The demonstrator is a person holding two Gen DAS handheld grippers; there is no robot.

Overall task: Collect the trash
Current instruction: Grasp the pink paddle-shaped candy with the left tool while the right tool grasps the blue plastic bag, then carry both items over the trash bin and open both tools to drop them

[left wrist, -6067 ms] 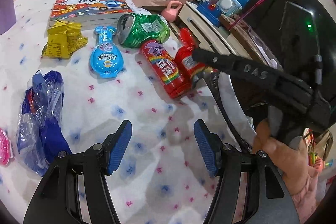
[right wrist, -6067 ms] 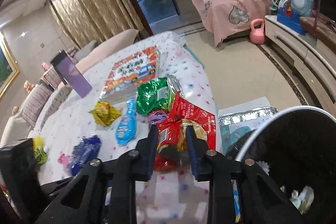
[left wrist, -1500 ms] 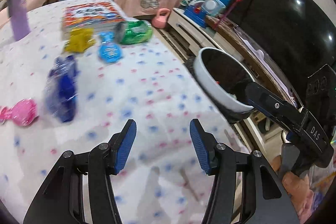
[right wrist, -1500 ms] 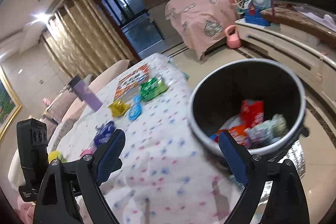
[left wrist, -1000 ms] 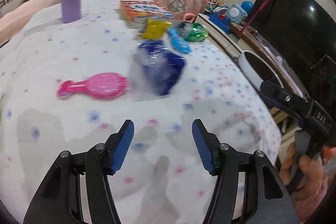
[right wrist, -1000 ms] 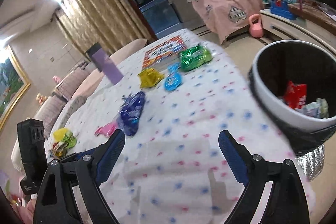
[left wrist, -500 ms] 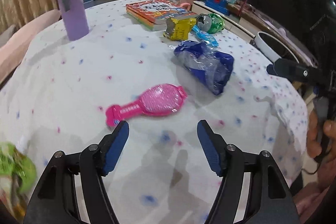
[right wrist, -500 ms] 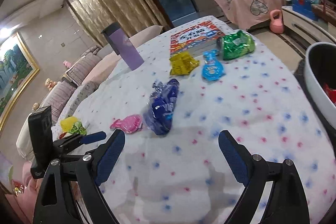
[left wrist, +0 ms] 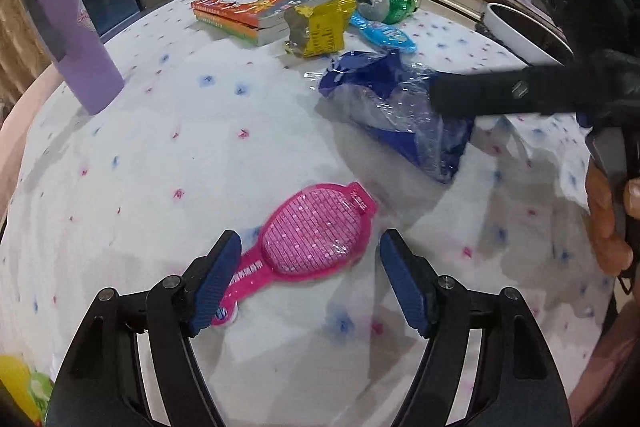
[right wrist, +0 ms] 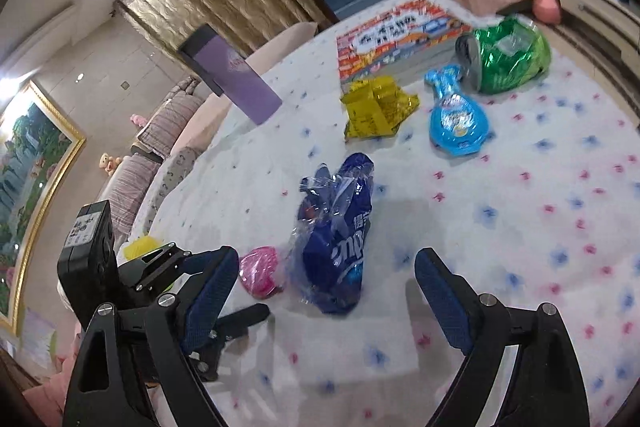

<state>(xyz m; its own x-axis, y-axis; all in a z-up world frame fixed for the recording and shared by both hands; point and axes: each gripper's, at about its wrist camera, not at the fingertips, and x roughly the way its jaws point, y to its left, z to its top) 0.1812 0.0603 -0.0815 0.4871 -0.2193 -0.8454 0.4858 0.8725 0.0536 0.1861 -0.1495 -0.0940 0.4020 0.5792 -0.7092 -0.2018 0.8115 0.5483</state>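
Both my grippers hang over the dotted white tablecloth (left wrist: 168,155) with jaws spread wide and nothing between the pads. My left gripper (left wrist: 310,281) sits low in the left wrist frame, its blue pads flanking the pink blister pack (left wrist: 308,245), which lies flat at lower centre; the left pad looks to be just beside the pack's handle end, though I cannot tell if it touches. My right gripper (right wrist: 324,297) fills the bottom of the right wrist frame, open toward the blue plastic wrapper (right wrist: 338,235), which lies crumpled at centre, just ahead of the gap. In the left wrist view the same wrapper sits right of centre, partly under the dark arm of my right gripper. Further back, upper centre of the right wrist frame: yellow wrapper (right wrist: 378,111), light blue pack (right wrist: 458,121) beside it, crushed green can (right wrist: 506,57) on its side just beyond, its mouth near the blue pack's narrow end. Book (right wrist: 396,35) behind those. Purple tumbler (left wrist: 70,39) stands upright at upper left of the left wrist frame. White bin rim (left wrist: 516,37) shows at upper right, off the table edge.
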